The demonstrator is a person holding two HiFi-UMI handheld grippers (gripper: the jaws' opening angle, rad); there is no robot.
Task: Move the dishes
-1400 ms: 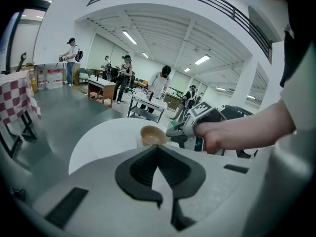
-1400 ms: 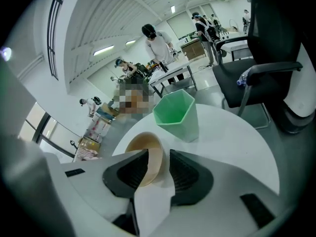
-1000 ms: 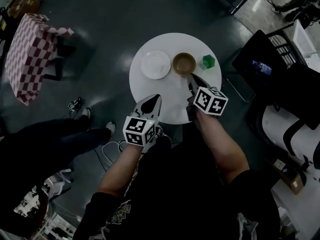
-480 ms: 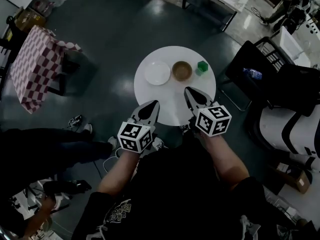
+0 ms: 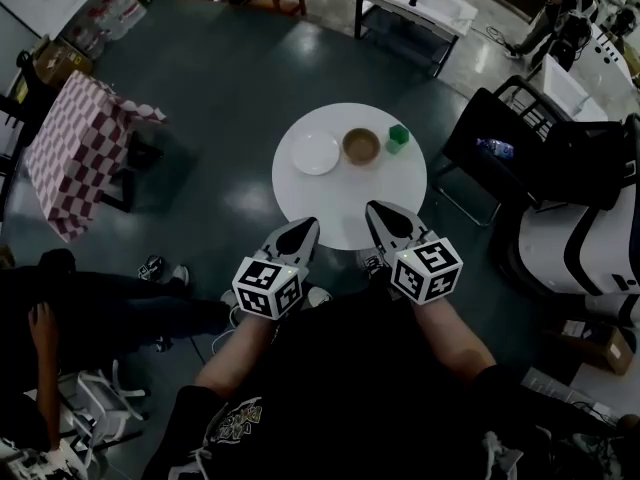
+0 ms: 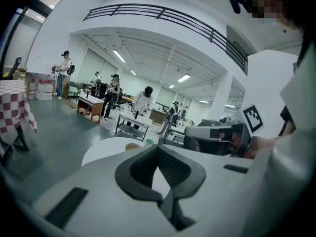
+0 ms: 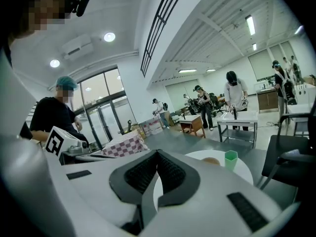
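The plate (image 5: 315, 152), bowl (image 5: 361, 146) and cup (image 5: 398, 138) are grouped at the worktop's (image 5: 350, 213) far side. The left gripper (image 5: 300, 232) and right gripper (image 5: 385, 218) are poised at its near edge, jaws closed and empty, likely ahead of a first reach.

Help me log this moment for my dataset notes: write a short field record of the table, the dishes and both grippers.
surface: round white table, seen from above
dishes: white plate at left, brown bowl in the middle, green cup at right, in a row on the far side
left gripper: jaws together, nothing held, over the table's near edge
right gripper: jaws together, nothing held, over the near edge, short of the bowl
contact with dishes: none
nearby: checkered cloth at left, black chair at right
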